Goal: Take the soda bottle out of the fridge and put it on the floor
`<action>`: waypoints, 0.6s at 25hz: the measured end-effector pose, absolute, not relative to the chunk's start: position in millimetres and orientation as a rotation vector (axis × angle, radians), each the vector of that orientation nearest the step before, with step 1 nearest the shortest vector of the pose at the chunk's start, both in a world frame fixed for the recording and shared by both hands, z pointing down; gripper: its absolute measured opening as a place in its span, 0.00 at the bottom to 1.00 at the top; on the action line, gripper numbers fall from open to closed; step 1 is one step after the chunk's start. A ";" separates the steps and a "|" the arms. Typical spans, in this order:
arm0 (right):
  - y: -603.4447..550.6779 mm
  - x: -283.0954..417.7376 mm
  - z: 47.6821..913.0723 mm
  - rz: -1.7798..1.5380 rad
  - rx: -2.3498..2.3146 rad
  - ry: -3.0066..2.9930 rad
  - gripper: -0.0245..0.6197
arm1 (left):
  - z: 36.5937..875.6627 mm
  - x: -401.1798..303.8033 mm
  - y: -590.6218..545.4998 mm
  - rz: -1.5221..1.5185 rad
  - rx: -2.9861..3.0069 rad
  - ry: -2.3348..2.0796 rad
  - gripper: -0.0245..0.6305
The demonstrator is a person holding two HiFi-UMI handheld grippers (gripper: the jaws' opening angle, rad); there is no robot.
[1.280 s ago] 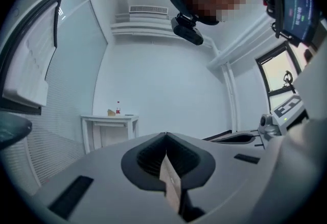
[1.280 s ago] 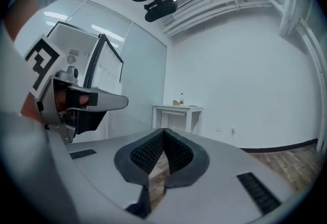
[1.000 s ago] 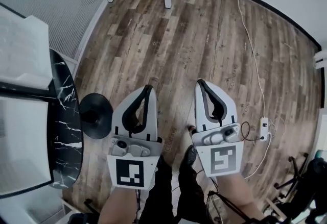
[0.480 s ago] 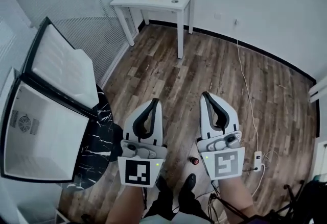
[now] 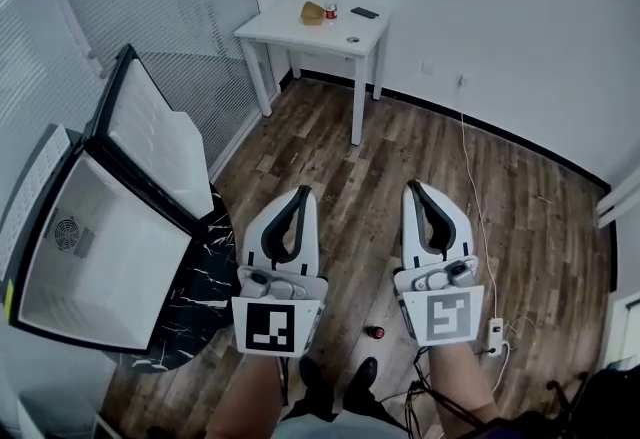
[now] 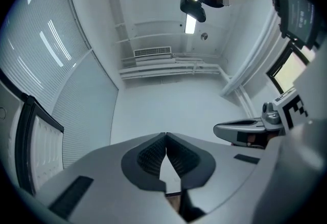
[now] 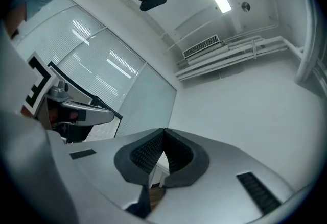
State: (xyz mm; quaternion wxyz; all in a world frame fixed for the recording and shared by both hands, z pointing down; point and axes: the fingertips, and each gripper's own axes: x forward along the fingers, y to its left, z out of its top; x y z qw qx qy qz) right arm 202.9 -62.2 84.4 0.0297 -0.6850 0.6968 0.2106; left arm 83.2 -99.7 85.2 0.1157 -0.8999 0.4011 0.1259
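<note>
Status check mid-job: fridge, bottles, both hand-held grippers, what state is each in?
Fridge: door open, inside looks bare.
Floor bottle: standing, nothing holding it.
Table bottle: upright.
Left hand-held gripper: shut, empty.
Right hand-held gripper: shut, empty.

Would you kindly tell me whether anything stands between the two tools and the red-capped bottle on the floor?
Nothing visible does. The soda bottle sits on bare wooden floor just ahead of the person's shoes, between and below the left tool and right tool, both shut and empty.
</note>
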 end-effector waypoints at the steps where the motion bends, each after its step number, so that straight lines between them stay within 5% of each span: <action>1: -61.1 201.4 82.7 0.651 -2.112 2.149 0.06 | 83.5 82.4 -98.3 0.370 -2.634 1.174 0.06; 15: -60.6 186.3 77.8 0.651 -2.096 2.168 0.05 | 75.2 78.1 -93.6 0.359 -2.610 1.153 0.06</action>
